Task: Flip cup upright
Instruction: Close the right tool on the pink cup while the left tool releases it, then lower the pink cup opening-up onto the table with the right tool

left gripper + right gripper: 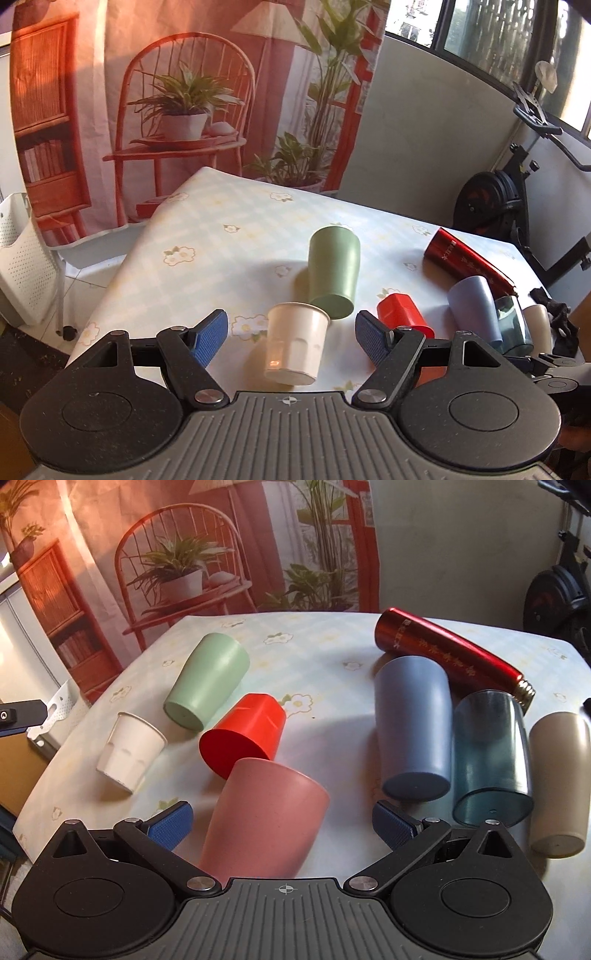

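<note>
Several cups lie on their sides on a flowered tablecloth (325, 653). In the left wrist view a white ribbed cup (293, 341) lies between the open jaws of my left gripper (290, 338), base toward the camera, untouched by the pads. A green cup (334, 271) lies just behind it. In the right wrist view a pink cup (262, 816) lies between the open jaws of my right gripper (282, 825), not gripped. A red cup (245, 731), the green cup (208, 686) and the white cup (129, 747) lie beyond it.
A blue-grey cup (415, 725), a clear teal cup (491, 757), a beige cup (559, 779) and a red flask (450, 655) lie at the right. The table's left edge drops off near the white cup. An exercise bike (517, 192) stands behind the table.
</note>
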Motion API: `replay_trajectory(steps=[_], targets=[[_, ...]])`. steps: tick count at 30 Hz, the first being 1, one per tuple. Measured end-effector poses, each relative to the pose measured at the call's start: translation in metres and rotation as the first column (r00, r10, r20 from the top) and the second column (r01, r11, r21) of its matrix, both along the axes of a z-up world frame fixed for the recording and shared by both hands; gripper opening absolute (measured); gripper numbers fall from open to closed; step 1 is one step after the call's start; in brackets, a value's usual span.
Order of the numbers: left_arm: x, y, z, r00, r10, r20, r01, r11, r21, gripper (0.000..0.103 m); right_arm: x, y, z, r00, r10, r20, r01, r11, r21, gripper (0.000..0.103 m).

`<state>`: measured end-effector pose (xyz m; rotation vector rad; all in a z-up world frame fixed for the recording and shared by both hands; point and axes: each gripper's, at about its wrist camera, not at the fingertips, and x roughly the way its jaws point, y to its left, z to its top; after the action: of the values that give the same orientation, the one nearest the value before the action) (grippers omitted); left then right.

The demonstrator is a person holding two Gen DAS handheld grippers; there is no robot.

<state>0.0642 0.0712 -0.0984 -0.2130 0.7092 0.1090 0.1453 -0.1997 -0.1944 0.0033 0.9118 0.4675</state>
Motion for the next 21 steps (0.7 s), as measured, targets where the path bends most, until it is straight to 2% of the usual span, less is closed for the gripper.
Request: replay_trajectory(steps=[5,13,15,17,18,21], targets=[[-0.002,0.011,-0.002,0.999,0.033,0.007,-0.033,0.999,-0.018,0.078,0.012,0.009,-0.012,0.998,0.016,-0.064,-0.015,1.0,0.014,0.097],[-0.007,0.009,-0.008,1.0,0.022,0.001,-0.022,0.999,-0.033,0.078,0.021,0.006,-0.025,0.991,-0.02,-0.134,0.029,0.997,0.066,0.086],[-0.008,0.007,-0.009,1.0,0.019,-0.001,-0.019,0.999,-0.035,0.078,0.023,0.004,-0.027,0.989,-0.043,-0.144,0.055,0.996,0.076,0.085],[-0.009,0.006,-0.01,1.0,0.017,-0.004,-0.017,0.999,-0.039,0.078,0.023,0.002,-0.03,0.987,-0.049,-0.151,0.062,0.995,0.081,0.074],[-0.009,0.005,-0.01,1.0,0.014,-0.004,-0.014,0.999,-0.041,0.078,0.022,0.0,-0.029,0.987,-0.048,-0.155,0.063,0.994,0.089,0.071],[-0.011,0.002,-0.011,1.0,0.005,-0.004,-0.005,0.999,-0.043,0.078,0.016,-0.005,-0.024,0.99,-0.048,-0.136,0.06,0.994,0.087,0.07]])
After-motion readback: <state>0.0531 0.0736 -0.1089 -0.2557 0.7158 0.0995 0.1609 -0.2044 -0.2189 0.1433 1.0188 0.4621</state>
